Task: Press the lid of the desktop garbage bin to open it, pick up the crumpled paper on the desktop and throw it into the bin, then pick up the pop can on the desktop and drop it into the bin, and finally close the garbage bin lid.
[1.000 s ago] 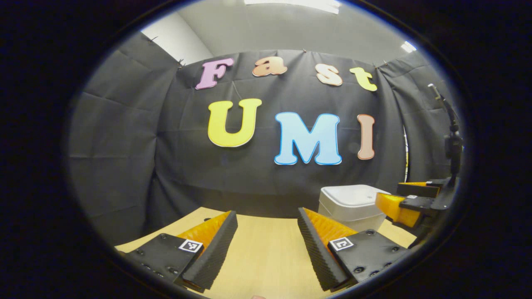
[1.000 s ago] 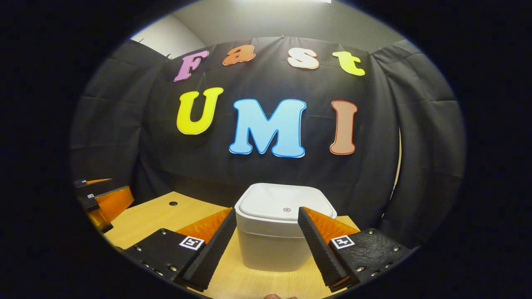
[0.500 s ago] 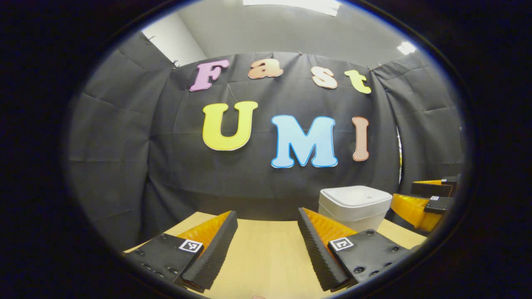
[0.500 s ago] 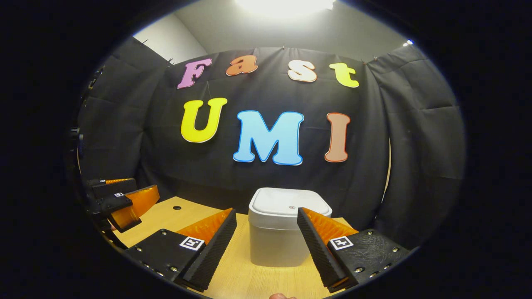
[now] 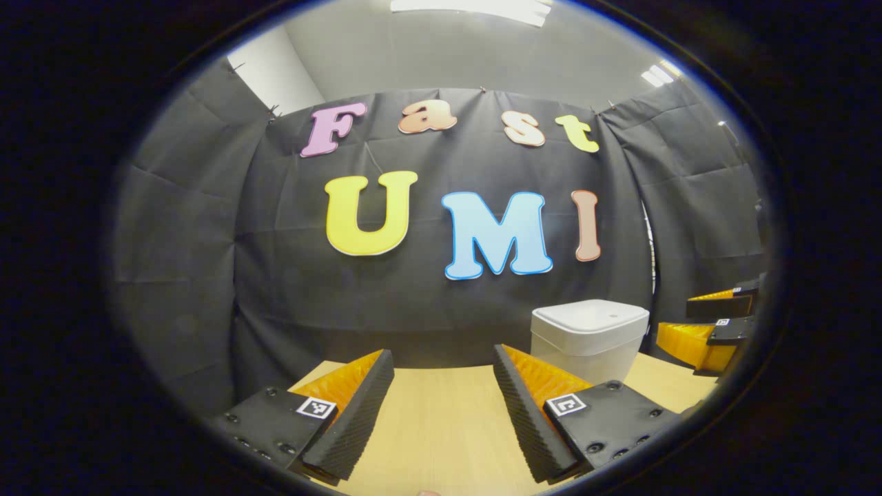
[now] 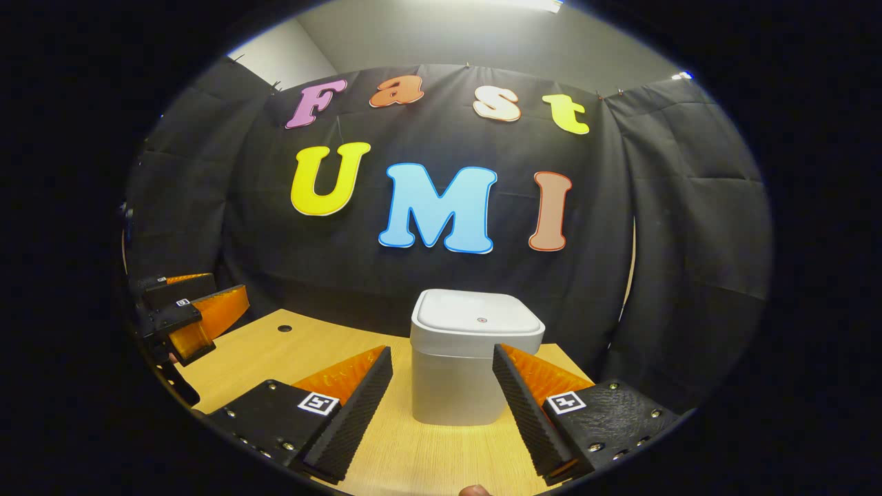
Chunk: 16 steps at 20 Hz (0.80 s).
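Observation:
A white desktop garbage bin [image 6: 468, 365] with its lid down stands on the wooden table [image 6: 275, 358], straight ahead of my right gripper [image 6: 441, 399], which is open and holds nothing. The lid [image 6: 477, 318] has a small red dot near its front. In the left gripper view the bin [image 5: 589, 341] stands to the right, beyond my open, empty left gripper [image 5: 441, 403]. The right gripper [image 5: 710, 324] shows at the far right of that view, and the left gripper [image 6: 189, 317] at the far left of the right gripper view.
Black cloth walls close the booth behind and beside the table. A small dark hole [image 6: 284, 328] sits in the tabletop left of the bin. Bare tabletop [image 5: 441, 427] lies between the left gripper's fingers.
The right gripper has drawn back from the bin, which now looks smaller and farther off. The left gripper view has turned a little, shifting the other gripper toward its right edge.

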Tool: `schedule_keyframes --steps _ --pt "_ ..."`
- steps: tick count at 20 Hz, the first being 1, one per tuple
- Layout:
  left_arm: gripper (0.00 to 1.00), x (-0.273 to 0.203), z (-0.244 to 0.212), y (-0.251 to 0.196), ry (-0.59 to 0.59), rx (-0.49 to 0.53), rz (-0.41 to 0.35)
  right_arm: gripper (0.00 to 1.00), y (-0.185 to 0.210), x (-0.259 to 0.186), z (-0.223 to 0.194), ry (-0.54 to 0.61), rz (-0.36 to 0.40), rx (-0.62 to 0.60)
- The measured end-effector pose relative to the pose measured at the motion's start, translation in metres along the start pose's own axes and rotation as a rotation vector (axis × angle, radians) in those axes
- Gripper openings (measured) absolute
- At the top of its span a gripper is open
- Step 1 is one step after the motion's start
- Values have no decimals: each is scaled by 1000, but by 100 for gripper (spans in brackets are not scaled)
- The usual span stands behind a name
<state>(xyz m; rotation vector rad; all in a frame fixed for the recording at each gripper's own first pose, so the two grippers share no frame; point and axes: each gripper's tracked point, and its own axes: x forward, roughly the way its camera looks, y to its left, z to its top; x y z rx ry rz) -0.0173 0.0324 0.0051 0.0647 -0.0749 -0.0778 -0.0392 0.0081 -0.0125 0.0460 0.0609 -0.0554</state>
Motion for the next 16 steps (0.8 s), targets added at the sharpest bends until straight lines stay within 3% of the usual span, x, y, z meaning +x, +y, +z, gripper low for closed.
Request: schedule_keyframes --steps 6,16 --pt "95 -3 1 -10 -27 -19 -27 95 16 -7 10 -32 42 4" --pt "95 -2 -4 -53 -24 -27 39 95 -13 -6 11 -44 117 -53"
